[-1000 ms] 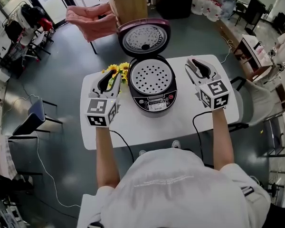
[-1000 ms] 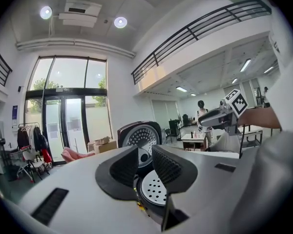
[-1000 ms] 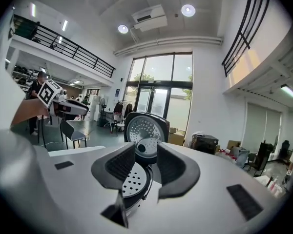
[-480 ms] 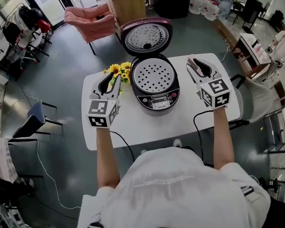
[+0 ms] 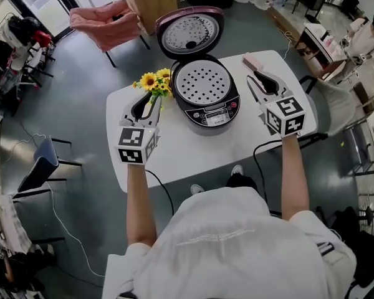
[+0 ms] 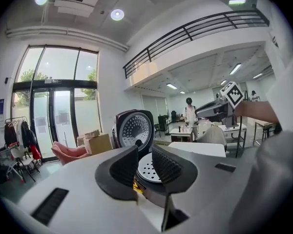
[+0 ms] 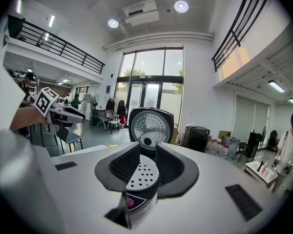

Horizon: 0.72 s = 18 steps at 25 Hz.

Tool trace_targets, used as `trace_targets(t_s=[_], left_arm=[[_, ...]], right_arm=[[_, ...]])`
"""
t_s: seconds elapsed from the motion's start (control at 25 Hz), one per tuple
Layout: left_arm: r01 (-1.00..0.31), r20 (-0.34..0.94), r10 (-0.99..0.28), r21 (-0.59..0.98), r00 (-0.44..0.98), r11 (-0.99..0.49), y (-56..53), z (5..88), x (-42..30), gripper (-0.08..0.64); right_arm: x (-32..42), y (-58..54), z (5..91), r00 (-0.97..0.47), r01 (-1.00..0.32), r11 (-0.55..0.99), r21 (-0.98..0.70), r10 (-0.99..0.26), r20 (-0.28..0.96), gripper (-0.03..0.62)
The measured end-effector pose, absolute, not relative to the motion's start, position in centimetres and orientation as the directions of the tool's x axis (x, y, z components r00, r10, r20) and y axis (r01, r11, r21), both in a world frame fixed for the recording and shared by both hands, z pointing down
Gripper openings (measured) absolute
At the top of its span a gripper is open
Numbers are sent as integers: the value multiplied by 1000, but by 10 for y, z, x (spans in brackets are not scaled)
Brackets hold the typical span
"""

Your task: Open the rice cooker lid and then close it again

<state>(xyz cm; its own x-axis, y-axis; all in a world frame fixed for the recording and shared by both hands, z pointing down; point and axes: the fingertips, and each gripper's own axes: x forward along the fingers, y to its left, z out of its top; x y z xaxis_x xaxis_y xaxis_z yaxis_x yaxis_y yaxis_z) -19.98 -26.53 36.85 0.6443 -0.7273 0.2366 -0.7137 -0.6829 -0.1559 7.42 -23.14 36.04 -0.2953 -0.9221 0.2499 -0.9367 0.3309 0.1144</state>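
Bright daylight, ceiling lamps, fisheye edges

From my feed I see a glossy grey floor [image 5: 81,98] under a white rounded desk [image 5: 193,157], a pink armchair [image 5: 103,22] beyond it, tall glass doors [image 6: 58,116], round ceiling lights [image 6: 117,14] and a black-railed balcony [image 6: 185,35].

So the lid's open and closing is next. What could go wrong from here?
1. The lid stands fully up behind the rice cooker; pushed carelessly, it may slam shut.
2. The left gripper hangs close beside the flowers; swinging toward the lid could knock them.
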Motion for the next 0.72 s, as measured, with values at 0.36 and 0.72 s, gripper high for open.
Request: trace_targets(t_s=[0.36, 0.72], left_arm=[[-684, 246, -695, -142, 676, -716, -270, 373, -196, 101], [-661, 253, -689, -198, 679, -724, -301, 361, -175, 101]], right_arm=[[65, -219, 359, -262, -944, 302, 131, -930, 258, 118], [65, -245, 367, -295, -932, 339, 125, -914, 278, 123]])
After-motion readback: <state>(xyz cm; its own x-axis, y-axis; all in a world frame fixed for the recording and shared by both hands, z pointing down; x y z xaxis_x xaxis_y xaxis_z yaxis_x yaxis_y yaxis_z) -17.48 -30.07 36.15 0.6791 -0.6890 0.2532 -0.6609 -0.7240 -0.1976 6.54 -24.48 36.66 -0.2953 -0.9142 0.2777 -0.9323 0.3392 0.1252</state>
